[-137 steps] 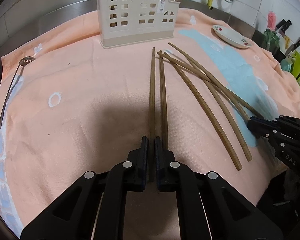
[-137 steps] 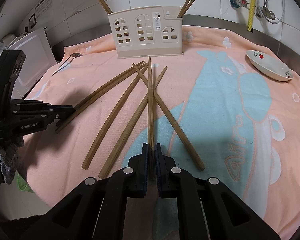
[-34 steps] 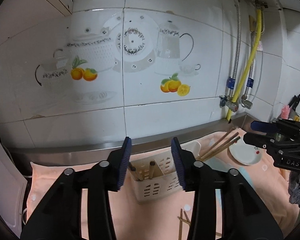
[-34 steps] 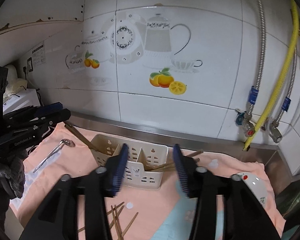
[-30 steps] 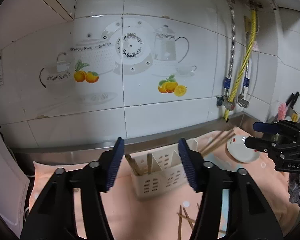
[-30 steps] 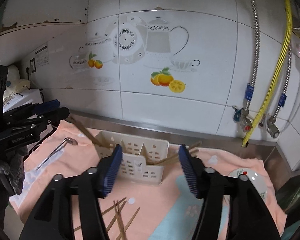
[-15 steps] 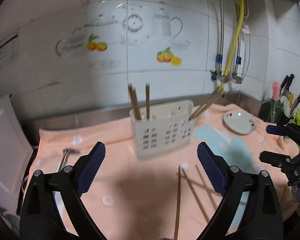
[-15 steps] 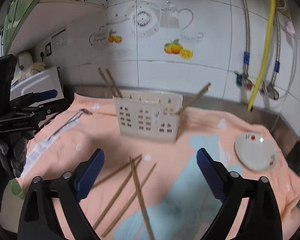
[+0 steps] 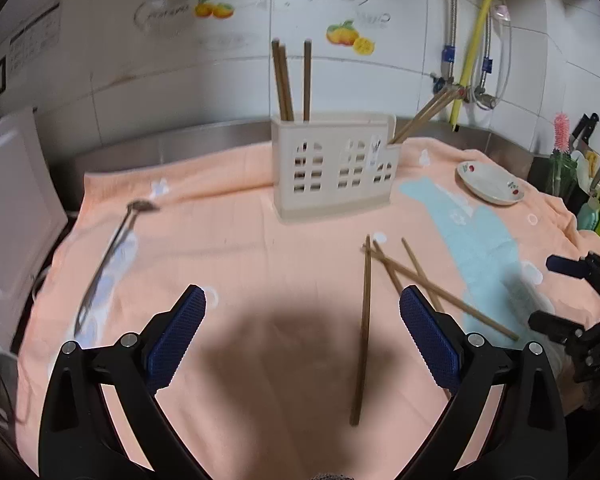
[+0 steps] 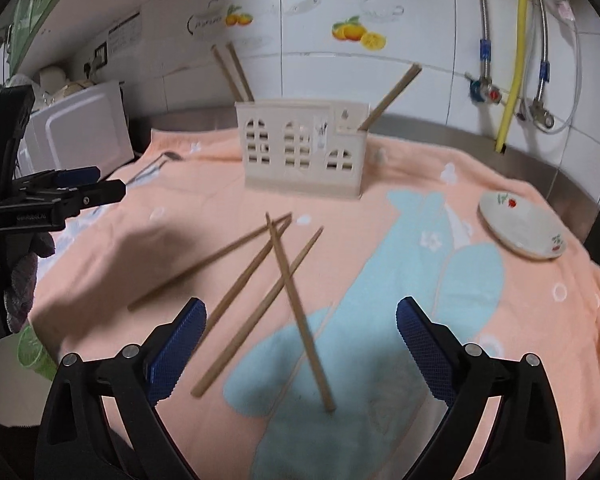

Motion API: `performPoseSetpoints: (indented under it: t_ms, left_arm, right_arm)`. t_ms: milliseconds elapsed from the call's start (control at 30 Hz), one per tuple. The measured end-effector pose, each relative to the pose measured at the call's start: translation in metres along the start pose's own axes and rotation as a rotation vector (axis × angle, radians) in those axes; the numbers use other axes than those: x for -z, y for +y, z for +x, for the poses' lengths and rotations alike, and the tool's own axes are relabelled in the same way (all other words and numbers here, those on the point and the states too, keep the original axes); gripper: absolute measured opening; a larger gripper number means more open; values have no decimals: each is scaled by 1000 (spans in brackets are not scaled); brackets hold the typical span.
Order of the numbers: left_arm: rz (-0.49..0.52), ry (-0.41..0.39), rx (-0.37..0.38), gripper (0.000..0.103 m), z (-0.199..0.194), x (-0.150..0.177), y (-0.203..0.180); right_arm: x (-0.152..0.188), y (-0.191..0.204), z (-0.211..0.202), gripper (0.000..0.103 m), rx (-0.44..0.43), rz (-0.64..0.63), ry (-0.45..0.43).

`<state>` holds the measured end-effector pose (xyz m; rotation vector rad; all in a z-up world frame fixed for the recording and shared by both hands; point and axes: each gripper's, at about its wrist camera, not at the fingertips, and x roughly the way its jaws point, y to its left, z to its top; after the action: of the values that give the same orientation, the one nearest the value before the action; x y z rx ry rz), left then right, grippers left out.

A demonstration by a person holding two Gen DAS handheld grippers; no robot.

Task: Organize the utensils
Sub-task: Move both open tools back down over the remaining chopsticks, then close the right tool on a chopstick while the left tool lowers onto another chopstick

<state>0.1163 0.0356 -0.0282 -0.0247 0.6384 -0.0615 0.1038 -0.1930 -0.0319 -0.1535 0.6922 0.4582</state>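
Both wrist views look down across the towel (image 9: 260,264), probably sharing the caddy (image 10: 300,152).

spoon (image 9: 112,248) blurred, chopsticks (image 10: 260,280) smeared, holder (image 9: 334,168) hides chopstick bottoms

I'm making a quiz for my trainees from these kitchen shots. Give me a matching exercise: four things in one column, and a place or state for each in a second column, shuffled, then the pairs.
Things:
1. utensil holder
2. small plate
3. ladle
4. left gripper

Places or states:
A. lying flat at the towel's left side
B. open, nothing between the jaws
C. standing near the wall with chopsticks in it
D. on the towel at the right, empty

Pairs: 1-C, 2-D, 3-A, 4-B
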Motion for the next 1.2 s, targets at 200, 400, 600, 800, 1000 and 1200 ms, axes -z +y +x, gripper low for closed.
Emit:
performPoseSetpoints:
  t_ms: [200, 400, 600, 800, 1000, 1200]
  left_arm:
    - [-36, 26, -8, 97, 2, 16, 6]
    - [-58, 59, -14, 97, 6, 29, 11]
    - [-68, 86, -10, 97, 11, 40, 12]
    - [-69, 108, 2, 97, 14, 47, 10]
    - [-60, 124, 33, 97, 17, 52, 4]
    - [-33, 145, 71, 96, 21, 57, -7]
  right_arm:
    - [15, 1, 17, 92, -22, 11, 47]
    - [19, -3, 32, 76, -44, 25, 90]
    - [22, -4, 41, 62, -54, 24, 121]
    - [25, -5, 48, 45, -66, 18, 150]
    - [26, -10, 52, 34, -72, 31, 162]
    - [28, -15, 54, 24, -67, 33, 177]
